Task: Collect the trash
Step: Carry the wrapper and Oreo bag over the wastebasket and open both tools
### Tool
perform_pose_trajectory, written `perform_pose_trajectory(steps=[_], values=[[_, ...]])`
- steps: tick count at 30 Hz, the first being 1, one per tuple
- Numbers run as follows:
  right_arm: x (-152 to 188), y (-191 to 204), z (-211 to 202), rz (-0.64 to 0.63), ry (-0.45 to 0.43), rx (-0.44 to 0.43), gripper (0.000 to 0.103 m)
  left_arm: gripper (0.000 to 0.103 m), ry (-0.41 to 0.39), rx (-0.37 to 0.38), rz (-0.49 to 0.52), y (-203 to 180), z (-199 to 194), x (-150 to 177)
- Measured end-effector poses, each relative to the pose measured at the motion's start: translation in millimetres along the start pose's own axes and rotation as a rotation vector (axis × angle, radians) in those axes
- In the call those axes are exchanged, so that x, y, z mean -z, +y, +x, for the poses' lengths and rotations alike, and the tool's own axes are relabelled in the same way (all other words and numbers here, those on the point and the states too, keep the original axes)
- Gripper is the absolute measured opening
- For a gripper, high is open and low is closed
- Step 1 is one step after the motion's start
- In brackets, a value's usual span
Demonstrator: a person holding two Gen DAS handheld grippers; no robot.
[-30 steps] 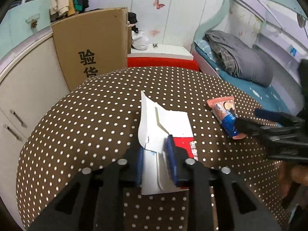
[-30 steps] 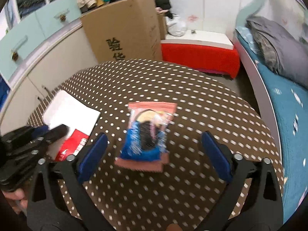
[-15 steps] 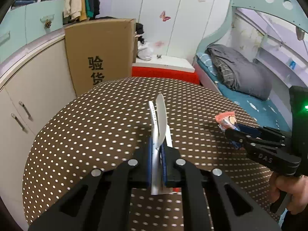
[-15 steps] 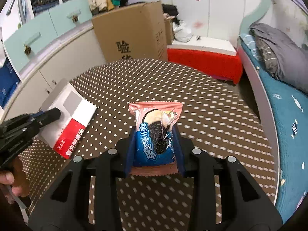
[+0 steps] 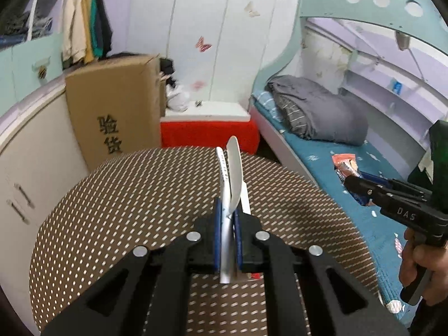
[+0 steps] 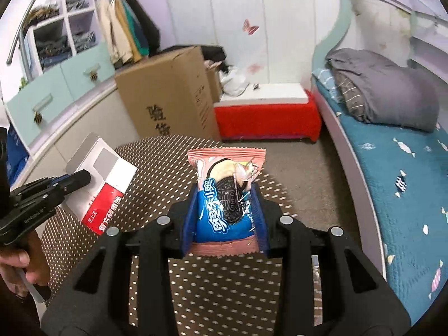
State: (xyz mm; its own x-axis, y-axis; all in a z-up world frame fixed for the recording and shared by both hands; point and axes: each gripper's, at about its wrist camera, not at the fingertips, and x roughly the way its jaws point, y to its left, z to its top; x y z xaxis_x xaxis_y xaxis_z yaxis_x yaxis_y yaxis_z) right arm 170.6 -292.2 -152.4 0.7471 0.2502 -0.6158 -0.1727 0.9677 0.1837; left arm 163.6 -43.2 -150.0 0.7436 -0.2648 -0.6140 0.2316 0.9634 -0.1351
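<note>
My left gripper is shut on a flattened white and red carton, seen edge-on and held above the round table. The carton also shows in the right wrist view, clamped in the left gripper. My right gripper is shut on a pink and blue Oreo wrapper, lifted off the table. In the left wrist view the right gripper holds the wrapper at the right, over the table's edge.
A large cardboard box stands behind the table beside pale cabinets. A red bench sits at the back. A bed with a grey blanket runs along the right.
Both grippers closed on their items, which lay flat on the table, and lifted them. The carton turned edge-on and the wrapper rose upright. Both hands keep rising.
</note>
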Motion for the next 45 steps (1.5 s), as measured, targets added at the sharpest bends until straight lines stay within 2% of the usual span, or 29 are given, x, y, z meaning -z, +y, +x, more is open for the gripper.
perform_pose_trajectory(steps=[7, 12, 18, 25, 34, 36, 37, 38, 40, 45], values=[[-10, -52, -39, 0.062, -0.076, 0.061, 0.036, 0.008, -0.063, 0.073, 0.062, -55, -7, -36], [-5, -110, -61, 0.157, -0.111, 0.127, 0.036, 0.008, -0.082, 0.151, 0.124, -111, -3, -54], [20, -182, -66, 0.271, -0.077, 0.225, 0.036, 0.008, -0.076, 0.21, 0.212, -183, 16, -60], [55, -240, -33, 0.377, 0.02, 0.255, 0.036, 0.008, -0.004, 0.263, 0.272, -240, 58, -51], [118, -294, 57, 0.52, 0.204, 0.22, 0.038, 0.008, 0.114, 0.266, 0.323, -278, 123, -32], [132, -303, 78, 0.545, 0.247, 0.2, 0.041, 0.008, 0.153, 0.262, 0.338, -285, 141, -26], [137, -307, 83, 0.559, 0.252, 0.198, 0.054, 0.008, 0.173, 0.26, 0.343, -289, 150, -23], [144, -314, 89, 0.589, 0.258, 0.203, 0.074, 0.008, 0.188, 0.259, 0.347, -291, 157, -21], [153, -326, 92, 0.643, 0.255, 0.202, 0.08, 0.008, 0.222, 0.256, 0.359, -298, 172, -15], [159, -345, 73, 0.703, 0.207, 0.219, 0.085, 0.008, 0.331, 0.257, 0.398, -317, 215, 2]])
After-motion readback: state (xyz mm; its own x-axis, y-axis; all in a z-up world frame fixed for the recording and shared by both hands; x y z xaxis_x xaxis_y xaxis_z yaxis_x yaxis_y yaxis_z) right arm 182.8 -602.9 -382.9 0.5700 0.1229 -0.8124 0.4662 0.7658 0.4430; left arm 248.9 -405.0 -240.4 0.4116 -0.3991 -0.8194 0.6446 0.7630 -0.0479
